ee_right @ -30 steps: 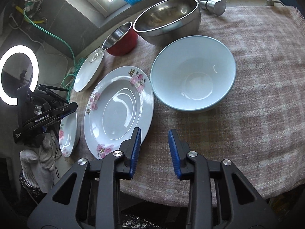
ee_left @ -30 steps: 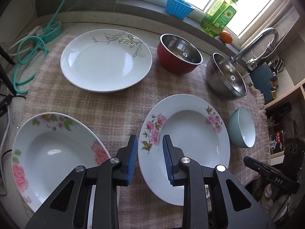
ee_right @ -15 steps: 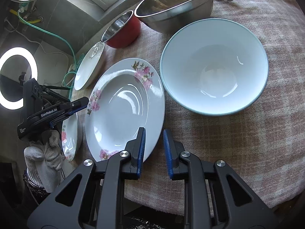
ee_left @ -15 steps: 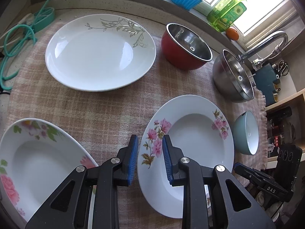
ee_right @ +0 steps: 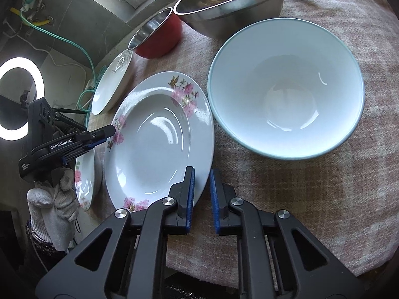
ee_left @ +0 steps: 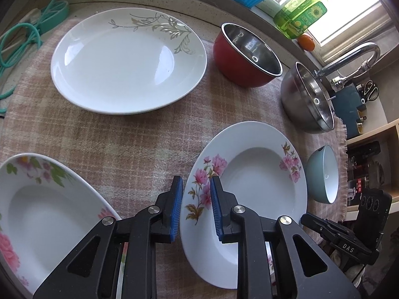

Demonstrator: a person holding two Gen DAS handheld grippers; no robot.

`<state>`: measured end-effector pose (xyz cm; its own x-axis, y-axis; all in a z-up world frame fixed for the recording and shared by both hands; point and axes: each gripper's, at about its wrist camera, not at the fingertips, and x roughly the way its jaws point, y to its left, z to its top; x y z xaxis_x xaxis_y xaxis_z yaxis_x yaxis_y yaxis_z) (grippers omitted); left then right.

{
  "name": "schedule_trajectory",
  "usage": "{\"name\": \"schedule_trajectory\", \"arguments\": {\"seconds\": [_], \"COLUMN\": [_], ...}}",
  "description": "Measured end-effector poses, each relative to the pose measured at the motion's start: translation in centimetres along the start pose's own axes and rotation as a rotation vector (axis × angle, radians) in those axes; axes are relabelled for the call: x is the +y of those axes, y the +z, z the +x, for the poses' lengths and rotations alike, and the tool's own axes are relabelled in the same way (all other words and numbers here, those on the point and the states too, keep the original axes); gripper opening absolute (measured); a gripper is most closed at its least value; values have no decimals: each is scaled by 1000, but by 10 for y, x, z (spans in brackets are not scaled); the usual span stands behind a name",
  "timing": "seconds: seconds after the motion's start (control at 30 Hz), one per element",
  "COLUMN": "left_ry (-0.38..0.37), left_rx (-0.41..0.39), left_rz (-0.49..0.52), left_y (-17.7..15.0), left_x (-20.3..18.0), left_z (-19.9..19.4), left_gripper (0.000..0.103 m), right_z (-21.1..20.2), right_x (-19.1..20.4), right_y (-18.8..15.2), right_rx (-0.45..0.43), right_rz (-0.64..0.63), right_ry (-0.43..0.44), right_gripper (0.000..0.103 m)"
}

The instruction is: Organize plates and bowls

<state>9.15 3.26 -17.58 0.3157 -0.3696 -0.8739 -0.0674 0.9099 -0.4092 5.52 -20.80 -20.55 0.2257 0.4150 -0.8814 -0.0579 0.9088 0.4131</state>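
Observation:
A pink-flowered soup plate (ee_left: 251, 167) lies on the checked cloth, also in the right wrist view (ee_right: 159, 137). My left gripper (ee_left: 195, 186) is open with its jaws astride the plate's left rim. My right gripper (ee_right: 201, 177) is open, jaws narrow, astride the plate's near right rim. A light blue bowl (ee_right: 286, 89) stands right of the plate, also in the left wrist view (ee_left: 324, 174). A second flowered soup plate (ee_left: 42, 214) lies at the left. A large white plate with a grey leaf pattern (ee_left: 127, 59) lies behind.
A red bowl (ee_left: 247, 54) and a steel bowl (ee_left: 309, 99) stand at the back by the tap (ee_left: 349, 59). A green hose (ee_left: 22, 35) lies at the far left. A ring light (ee_right: 15, 99) stands beyond the table edge.
Both grippers moved in on the middle flowered plate. The right gripper's jaws narrowed and now straddle its rim. The left gripper's jaws now straddle the opposite rim.

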Motion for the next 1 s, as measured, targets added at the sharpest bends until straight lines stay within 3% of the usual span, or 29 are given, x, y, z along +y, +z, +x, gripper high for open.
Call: {"name": "schedule_trajectory", "arguments": {"seconds": [1.0], "left_ry": [45], "left_rx": [-5], "left_rz": [-33], "left_y": [-42], "left_x": [2], "left_z": [-20], "left_gripper": [21], "right_z": [3], "right_x": [7], "right_y": [-11], "right_rx": [60], "right_rz": [-71], "right_ry": [2], "right_gripper": [12]}}
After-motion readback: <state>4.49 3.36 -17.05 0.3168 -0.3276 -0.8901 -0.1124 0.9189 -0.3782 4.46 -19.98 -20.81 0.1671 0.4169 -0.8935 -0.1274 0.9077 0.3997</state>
